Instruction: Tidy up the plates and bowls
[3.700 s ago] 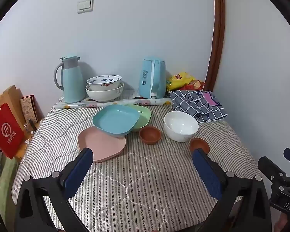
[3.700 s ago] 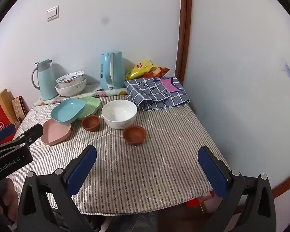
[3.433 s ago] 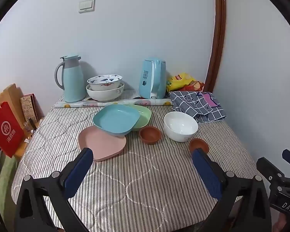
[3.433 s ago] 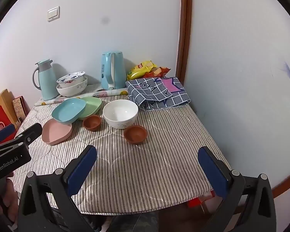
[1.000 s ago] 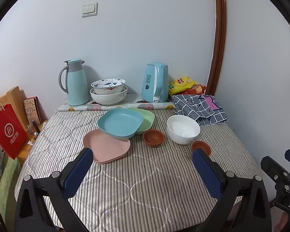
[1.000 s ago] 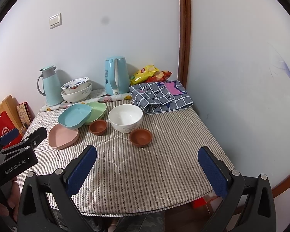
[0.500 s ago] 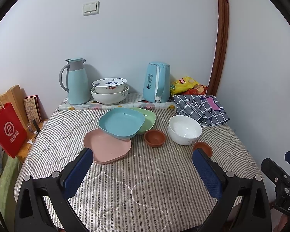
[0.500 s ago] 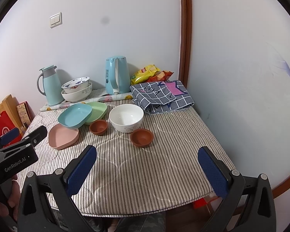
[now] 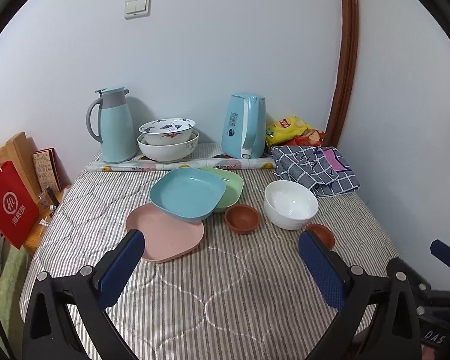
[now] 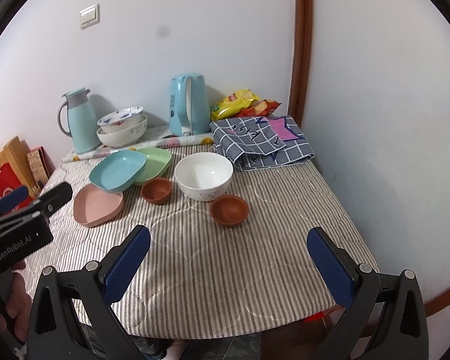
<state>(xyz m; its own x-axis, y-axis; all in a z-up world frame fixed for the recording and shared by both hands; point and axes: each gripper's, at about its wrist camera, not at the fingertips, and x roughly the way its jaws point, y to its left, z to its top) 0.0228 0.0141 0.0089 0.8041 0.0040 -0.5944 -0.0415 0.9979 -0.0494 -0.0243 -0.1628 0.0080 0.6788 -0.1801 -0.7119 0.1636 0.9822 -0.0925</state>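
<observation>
Since the earlier frames you've pulled both grippers back and up a bit; dishes sit slightly further off, none of them moved. Your left gripper hovers over the near part of the table, fingers wide apart, nothing btwn them. Right gripper same: fingers spread, empty, above the near edge.

Dishes, mid-table: pink plate nearest left, blue plate overlapping its far edge, green plate tucked under the blue one's right side. Small brown bowl just right of the plates. White bowl further right, w/ a second brown bowl just near of it; in left view it's partly hidden behind your right finger pad.

Far side by the wall: thermos jug, two stacked bowls, blue kettle, snack bags, checked cloth at far right. Red bag off the table's left.
</observation>
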